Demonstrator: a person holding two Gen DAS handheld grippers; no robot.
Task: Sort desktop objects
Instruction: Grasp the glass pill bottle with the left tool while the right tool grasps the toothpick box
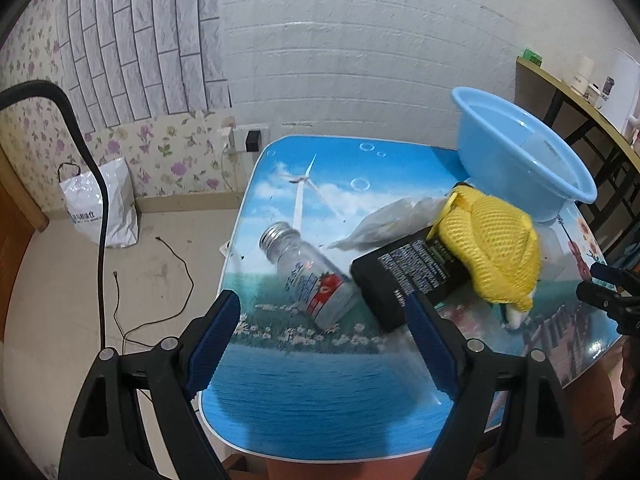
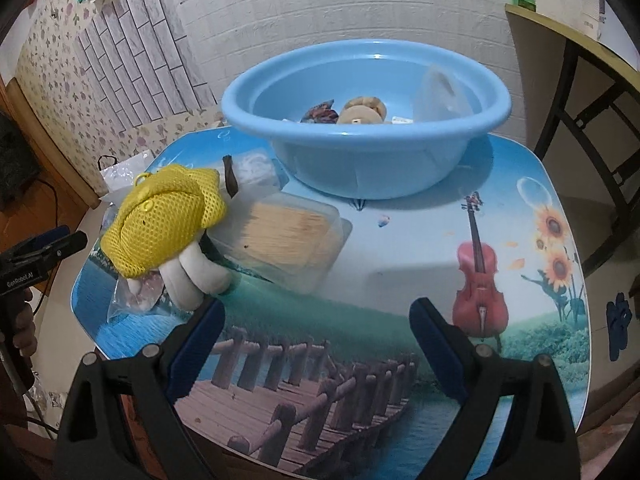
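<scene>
A clear bottle (image 1: 310, 274) with a silver cap and red label lies on its side on the picture-printed table (image 1: 320, 392), just ahead of my open, empty left gripper (image 1: 324, 320). Next to the bottle lies a black box (image 1: 404, 276), with a yellow mesh toy (image 1: 492, 248) on it. The toy (image 2: 160, 220) also shows at the left in the right wrist view, beside a clear box of toothpicks (image 2: 292, 240). My right gripper (image 2: 316, 324) is open and empty above the table's front. A blue basin (image 2: 364, 120) at the back holds several small things.
A crumpled clear bag (image 1: 392, 220) lies behind the black box. A white shopping bag (image 1: 100, 208) and thin cables (image 1: 160, 304) are on the floor at the left. A dark-framed shelf table (image 2: 580, 92) stands at the right, against the white wall.
</scene>
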